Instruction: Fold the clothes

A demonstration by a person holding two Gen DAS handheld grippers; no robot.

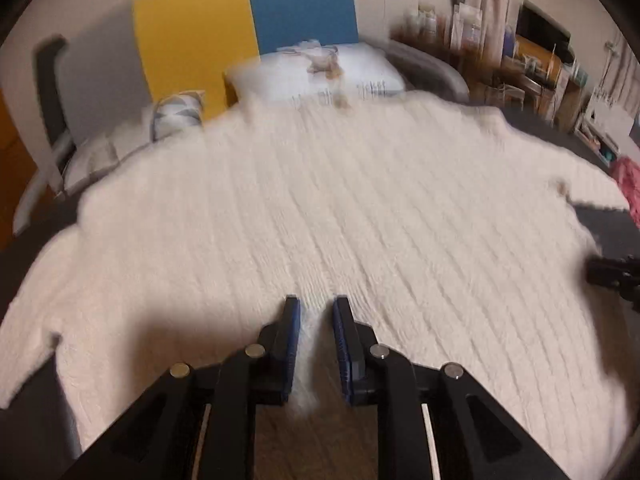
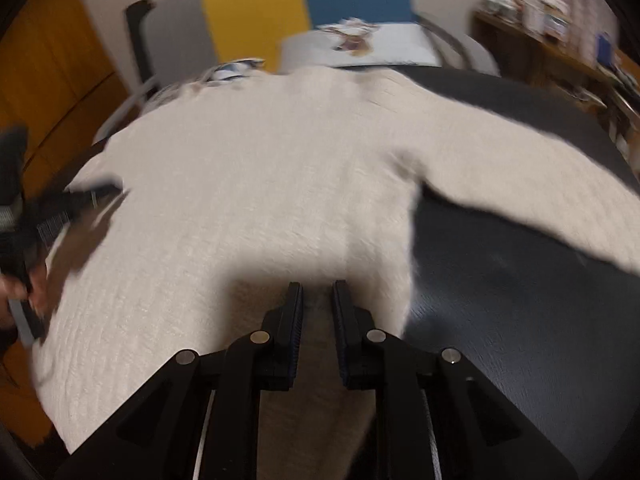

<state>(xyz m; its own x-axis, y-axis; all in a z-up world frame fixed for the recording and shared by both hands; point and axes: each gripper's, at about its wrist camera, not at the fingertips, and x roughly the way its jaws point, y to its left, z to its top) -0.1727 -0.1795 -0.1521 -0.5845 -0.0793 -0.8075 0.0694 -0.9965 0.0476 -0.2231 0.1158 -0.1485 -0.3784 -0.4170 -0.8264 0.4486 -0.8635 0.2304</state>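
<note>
While my two grippers pinch the near hem, the cream sweater [image 1: 320, 208] lies spread flat on the dark bench [image 2: 520, 280].

On the left, my left gripper [image 1: 316, 344] has its fingers close together, with a bit of fuzzy hem squeezed between them. On the right, my right gripper [image 2: 316, 320] has its fingers narrow too, holding the hem near the sweater's right corner. One sleeve [image 2: 540, 184] reaches out to the right across the bench. I think I am at the part where the bottom edge gets lifted. Next, both hands would need to rise together and carry the hem evenly toward the neck.
</note>
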